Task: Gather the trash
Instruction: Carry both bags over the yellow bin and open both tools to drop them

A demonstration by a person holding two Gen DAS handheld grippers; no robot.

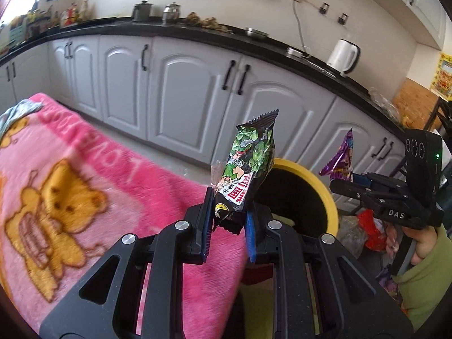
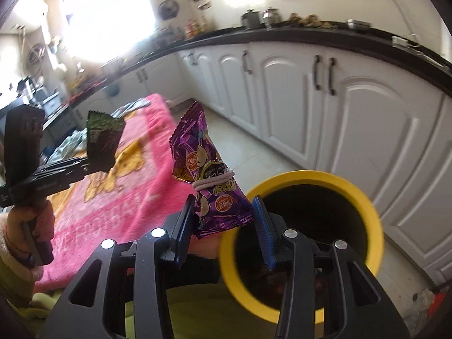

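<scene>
My left gripper [image 1: 228,221] is shut on the bottom end of a green and black snack wrapper [image 1: 248,163], which stands upright above the pink blanket's edge, just left of the yellow-rimmed bin [image 1: 310,180]. My right gripper [image 2: 223,220] is shut on a purple snack packet [image 2: 206,175] with a pale hair tie around its middle, held beside the bin [image 2: 364,197], whose dark mouth lies to its right. Each gripper shows in the other's view: the right gripper [image 1: 346,179] with the purple packet [image 1: 340,159], the left gripper [image 2: 93,165] with the green wrapper [image 2: 103,141].
A pink bear-print blanket [image 1: 84,183] covers the surface at left. White kitchen cabinets [image 1: 183,90] under a black counter run behind, with a white kettle [image 1: 343,56] on it. Red and clear plastic bags [image 1: 370,228] lie on the floor right of the bin.
</scene>
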